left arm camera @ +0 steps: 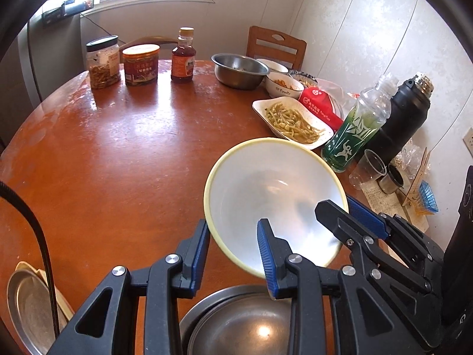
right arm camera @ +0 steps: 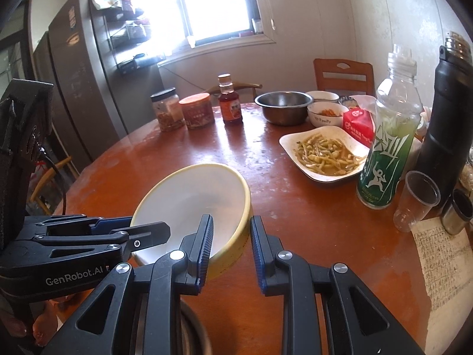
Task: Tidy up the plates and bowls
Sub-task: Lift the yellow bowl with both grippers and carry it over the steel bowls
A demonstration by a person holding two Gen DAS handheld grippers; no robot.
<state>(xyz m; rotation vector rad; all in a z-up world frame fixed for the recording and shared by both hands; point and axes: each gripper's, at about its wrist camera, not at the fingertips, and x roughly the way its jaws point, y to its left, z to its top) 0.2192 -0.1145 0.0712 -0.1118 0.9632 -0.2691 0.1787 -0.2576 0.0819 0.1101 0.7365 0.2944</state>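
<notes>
**Both claws at one bowl, steel bowl waiting below**

The bowl (left arm camera: 275,198), white inside with a pale yellow rim, hangs tilted above the table (left arm camera: 118,153) at centre right of the left wrist frame. The left gripper (left arm camera: 233,251) straddles its near rim, one finger inside and one outside with a gap showing, so I cannot tell whether it is gripping or just loose about the wall. The right gripper (right arm camera: 230,245) straddles the opposite rim at lower centre of its own frame; its jaws stand visibly apart from the wall on the outer side, so it looks released, or not yet clenched.

Directly under the bowl, at the bottom edge of the left frame, sits a steel bowl (left arm camera: 245,322), probably the nesting target. To do this well, one claw should take a firm bite on the rim before the other lets go, then level the bowl, centre it over the steel one and lower it slowly so the rims do not clash.

Counted: two grippers; one yellow bowl held; one steel bowl below; one larger steel bowl (left arm camera: 239,69) at upper centre; two small white bowls beside it; one plate (left arm camera: 291,121) of vegetables; a stack of plates (left arm camera: 26,304) at lower left, number unclear.
</notes>
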